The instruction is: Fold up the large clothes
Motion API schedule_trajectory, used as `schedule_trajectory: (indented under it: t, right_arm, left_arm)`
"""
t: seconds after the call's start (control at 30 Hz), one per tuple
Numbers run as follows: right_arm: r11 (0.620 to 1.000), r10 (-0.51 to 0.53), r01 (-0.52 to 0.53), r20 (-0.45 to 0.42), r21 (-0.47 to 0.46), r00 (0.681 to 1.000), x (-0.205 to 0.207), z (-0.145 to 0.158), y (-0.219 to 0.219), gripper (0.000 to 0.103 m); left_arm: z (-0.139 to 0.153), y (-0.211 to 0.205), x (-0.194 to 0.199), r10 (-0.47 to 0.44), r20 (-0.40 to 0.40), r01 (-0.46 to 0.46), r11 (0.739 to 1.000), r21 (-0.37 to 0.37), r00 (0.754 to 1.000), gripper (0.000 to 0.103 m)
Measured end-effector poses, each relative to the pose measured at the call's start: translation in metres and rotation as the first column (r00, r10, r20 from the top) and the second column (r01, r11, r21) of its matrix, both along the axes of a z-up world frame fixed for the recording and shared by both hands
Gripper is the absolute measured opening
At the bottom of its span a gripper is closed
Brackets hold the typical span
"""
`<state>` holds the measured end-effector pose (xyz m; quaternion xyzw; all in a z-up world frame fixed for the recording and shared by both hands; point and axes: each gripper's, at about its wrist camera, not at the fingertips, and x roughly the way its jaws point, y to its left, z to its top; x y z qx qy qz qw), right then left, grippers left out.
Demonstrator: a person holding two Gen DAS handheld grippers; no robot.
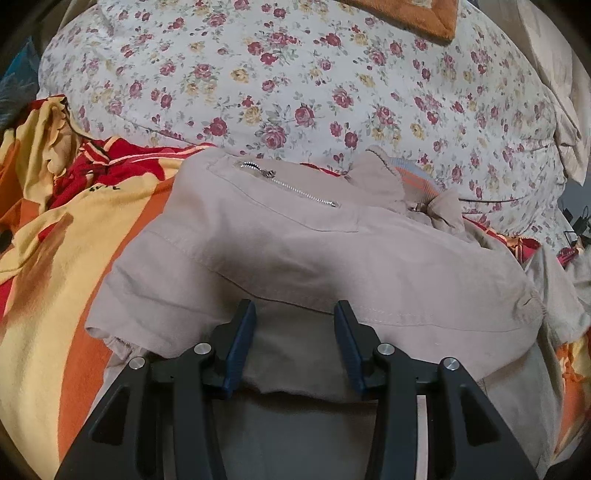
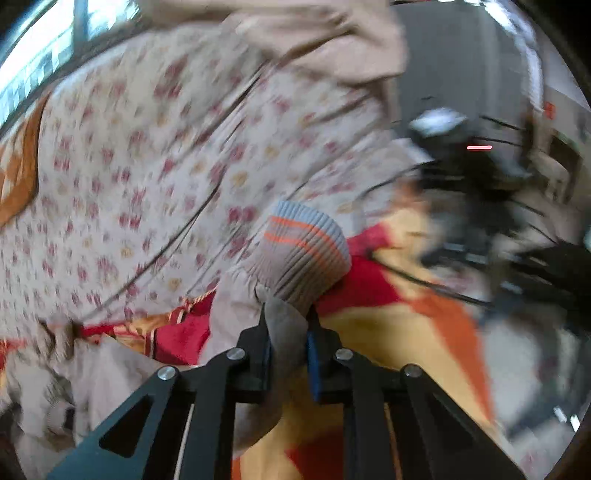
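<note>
A beige jacket (image 1: pixel 295 251) with a silver chest zipper (image 1: pixel 291 184) lies on the bed, partly folded. My left gripper (image 1: pixel 295 314) is open just above the jacket's folded edge, with fabric between and below the jaws. In the blurred right wrist view, my right gripper (image 2: pixel 288 314) is shut on the jacket's sleeve (image 2: pixel 284 332), just behind its ribbed cuff (image 2: pixel 303 251) with grey, blue and orange stripes. The cuff also shows in the left wrist view (image 1: pixel 417 177), near the collar.
A red, yellow and orange blanket (image 1: pixel 55 240) covers the bed under the jacket. A floral quilt (image 1: pixel 295 74) is bunched behind it. An orange cushion (image 1: pixel 410 14) lies at the top. Dark cables and gear (image 2: pixel 480 166) stand right of the bed.
</note>
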<state>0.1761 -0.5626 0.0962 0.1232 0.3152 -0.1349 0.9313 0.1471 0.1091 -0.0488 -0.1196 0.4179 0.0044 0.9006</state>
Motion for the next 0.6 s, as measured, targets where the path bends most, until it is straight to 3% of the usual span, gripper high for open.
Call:
schedule_trajectory:
  t: [0.13,0.27,0.4,0.6]
  right_arm:
    - [0.997,-0.079,0.078,0.092,0.02,0.993,-0.06,0.028,0.019,0.015]
    - [0.999,-0.014,0.004,0.187,0.054,0.982,-0.084,0.043,0.07,0.015]
    - [0.983,0.129,-0.155,0.24,0.096,0.962,-0.074,0.037,0.148,0.015]
    - [0.926,0.328,-0.353,0.175,0.136,0.928,-0.027,-0.009,0.281,0.015]
  left_arm:
    - [0.014,0.003,-0.013,0.013,0.04,-0.012,1.0,-0.012,0.999,0.032]
    - [0.032,0.014,-0.025,0.055,0.104,-0.053,0.998,-0.021,0.993,0.032]
    - [0.04,0.031,-0.028,0.105,0.132,-0.104,0.994,-0.015,0.986,0.032]
    - [0.047,0.061,-0.026,0.187,0.146,-0.18,0.982,-0.059,0.971,0.032]
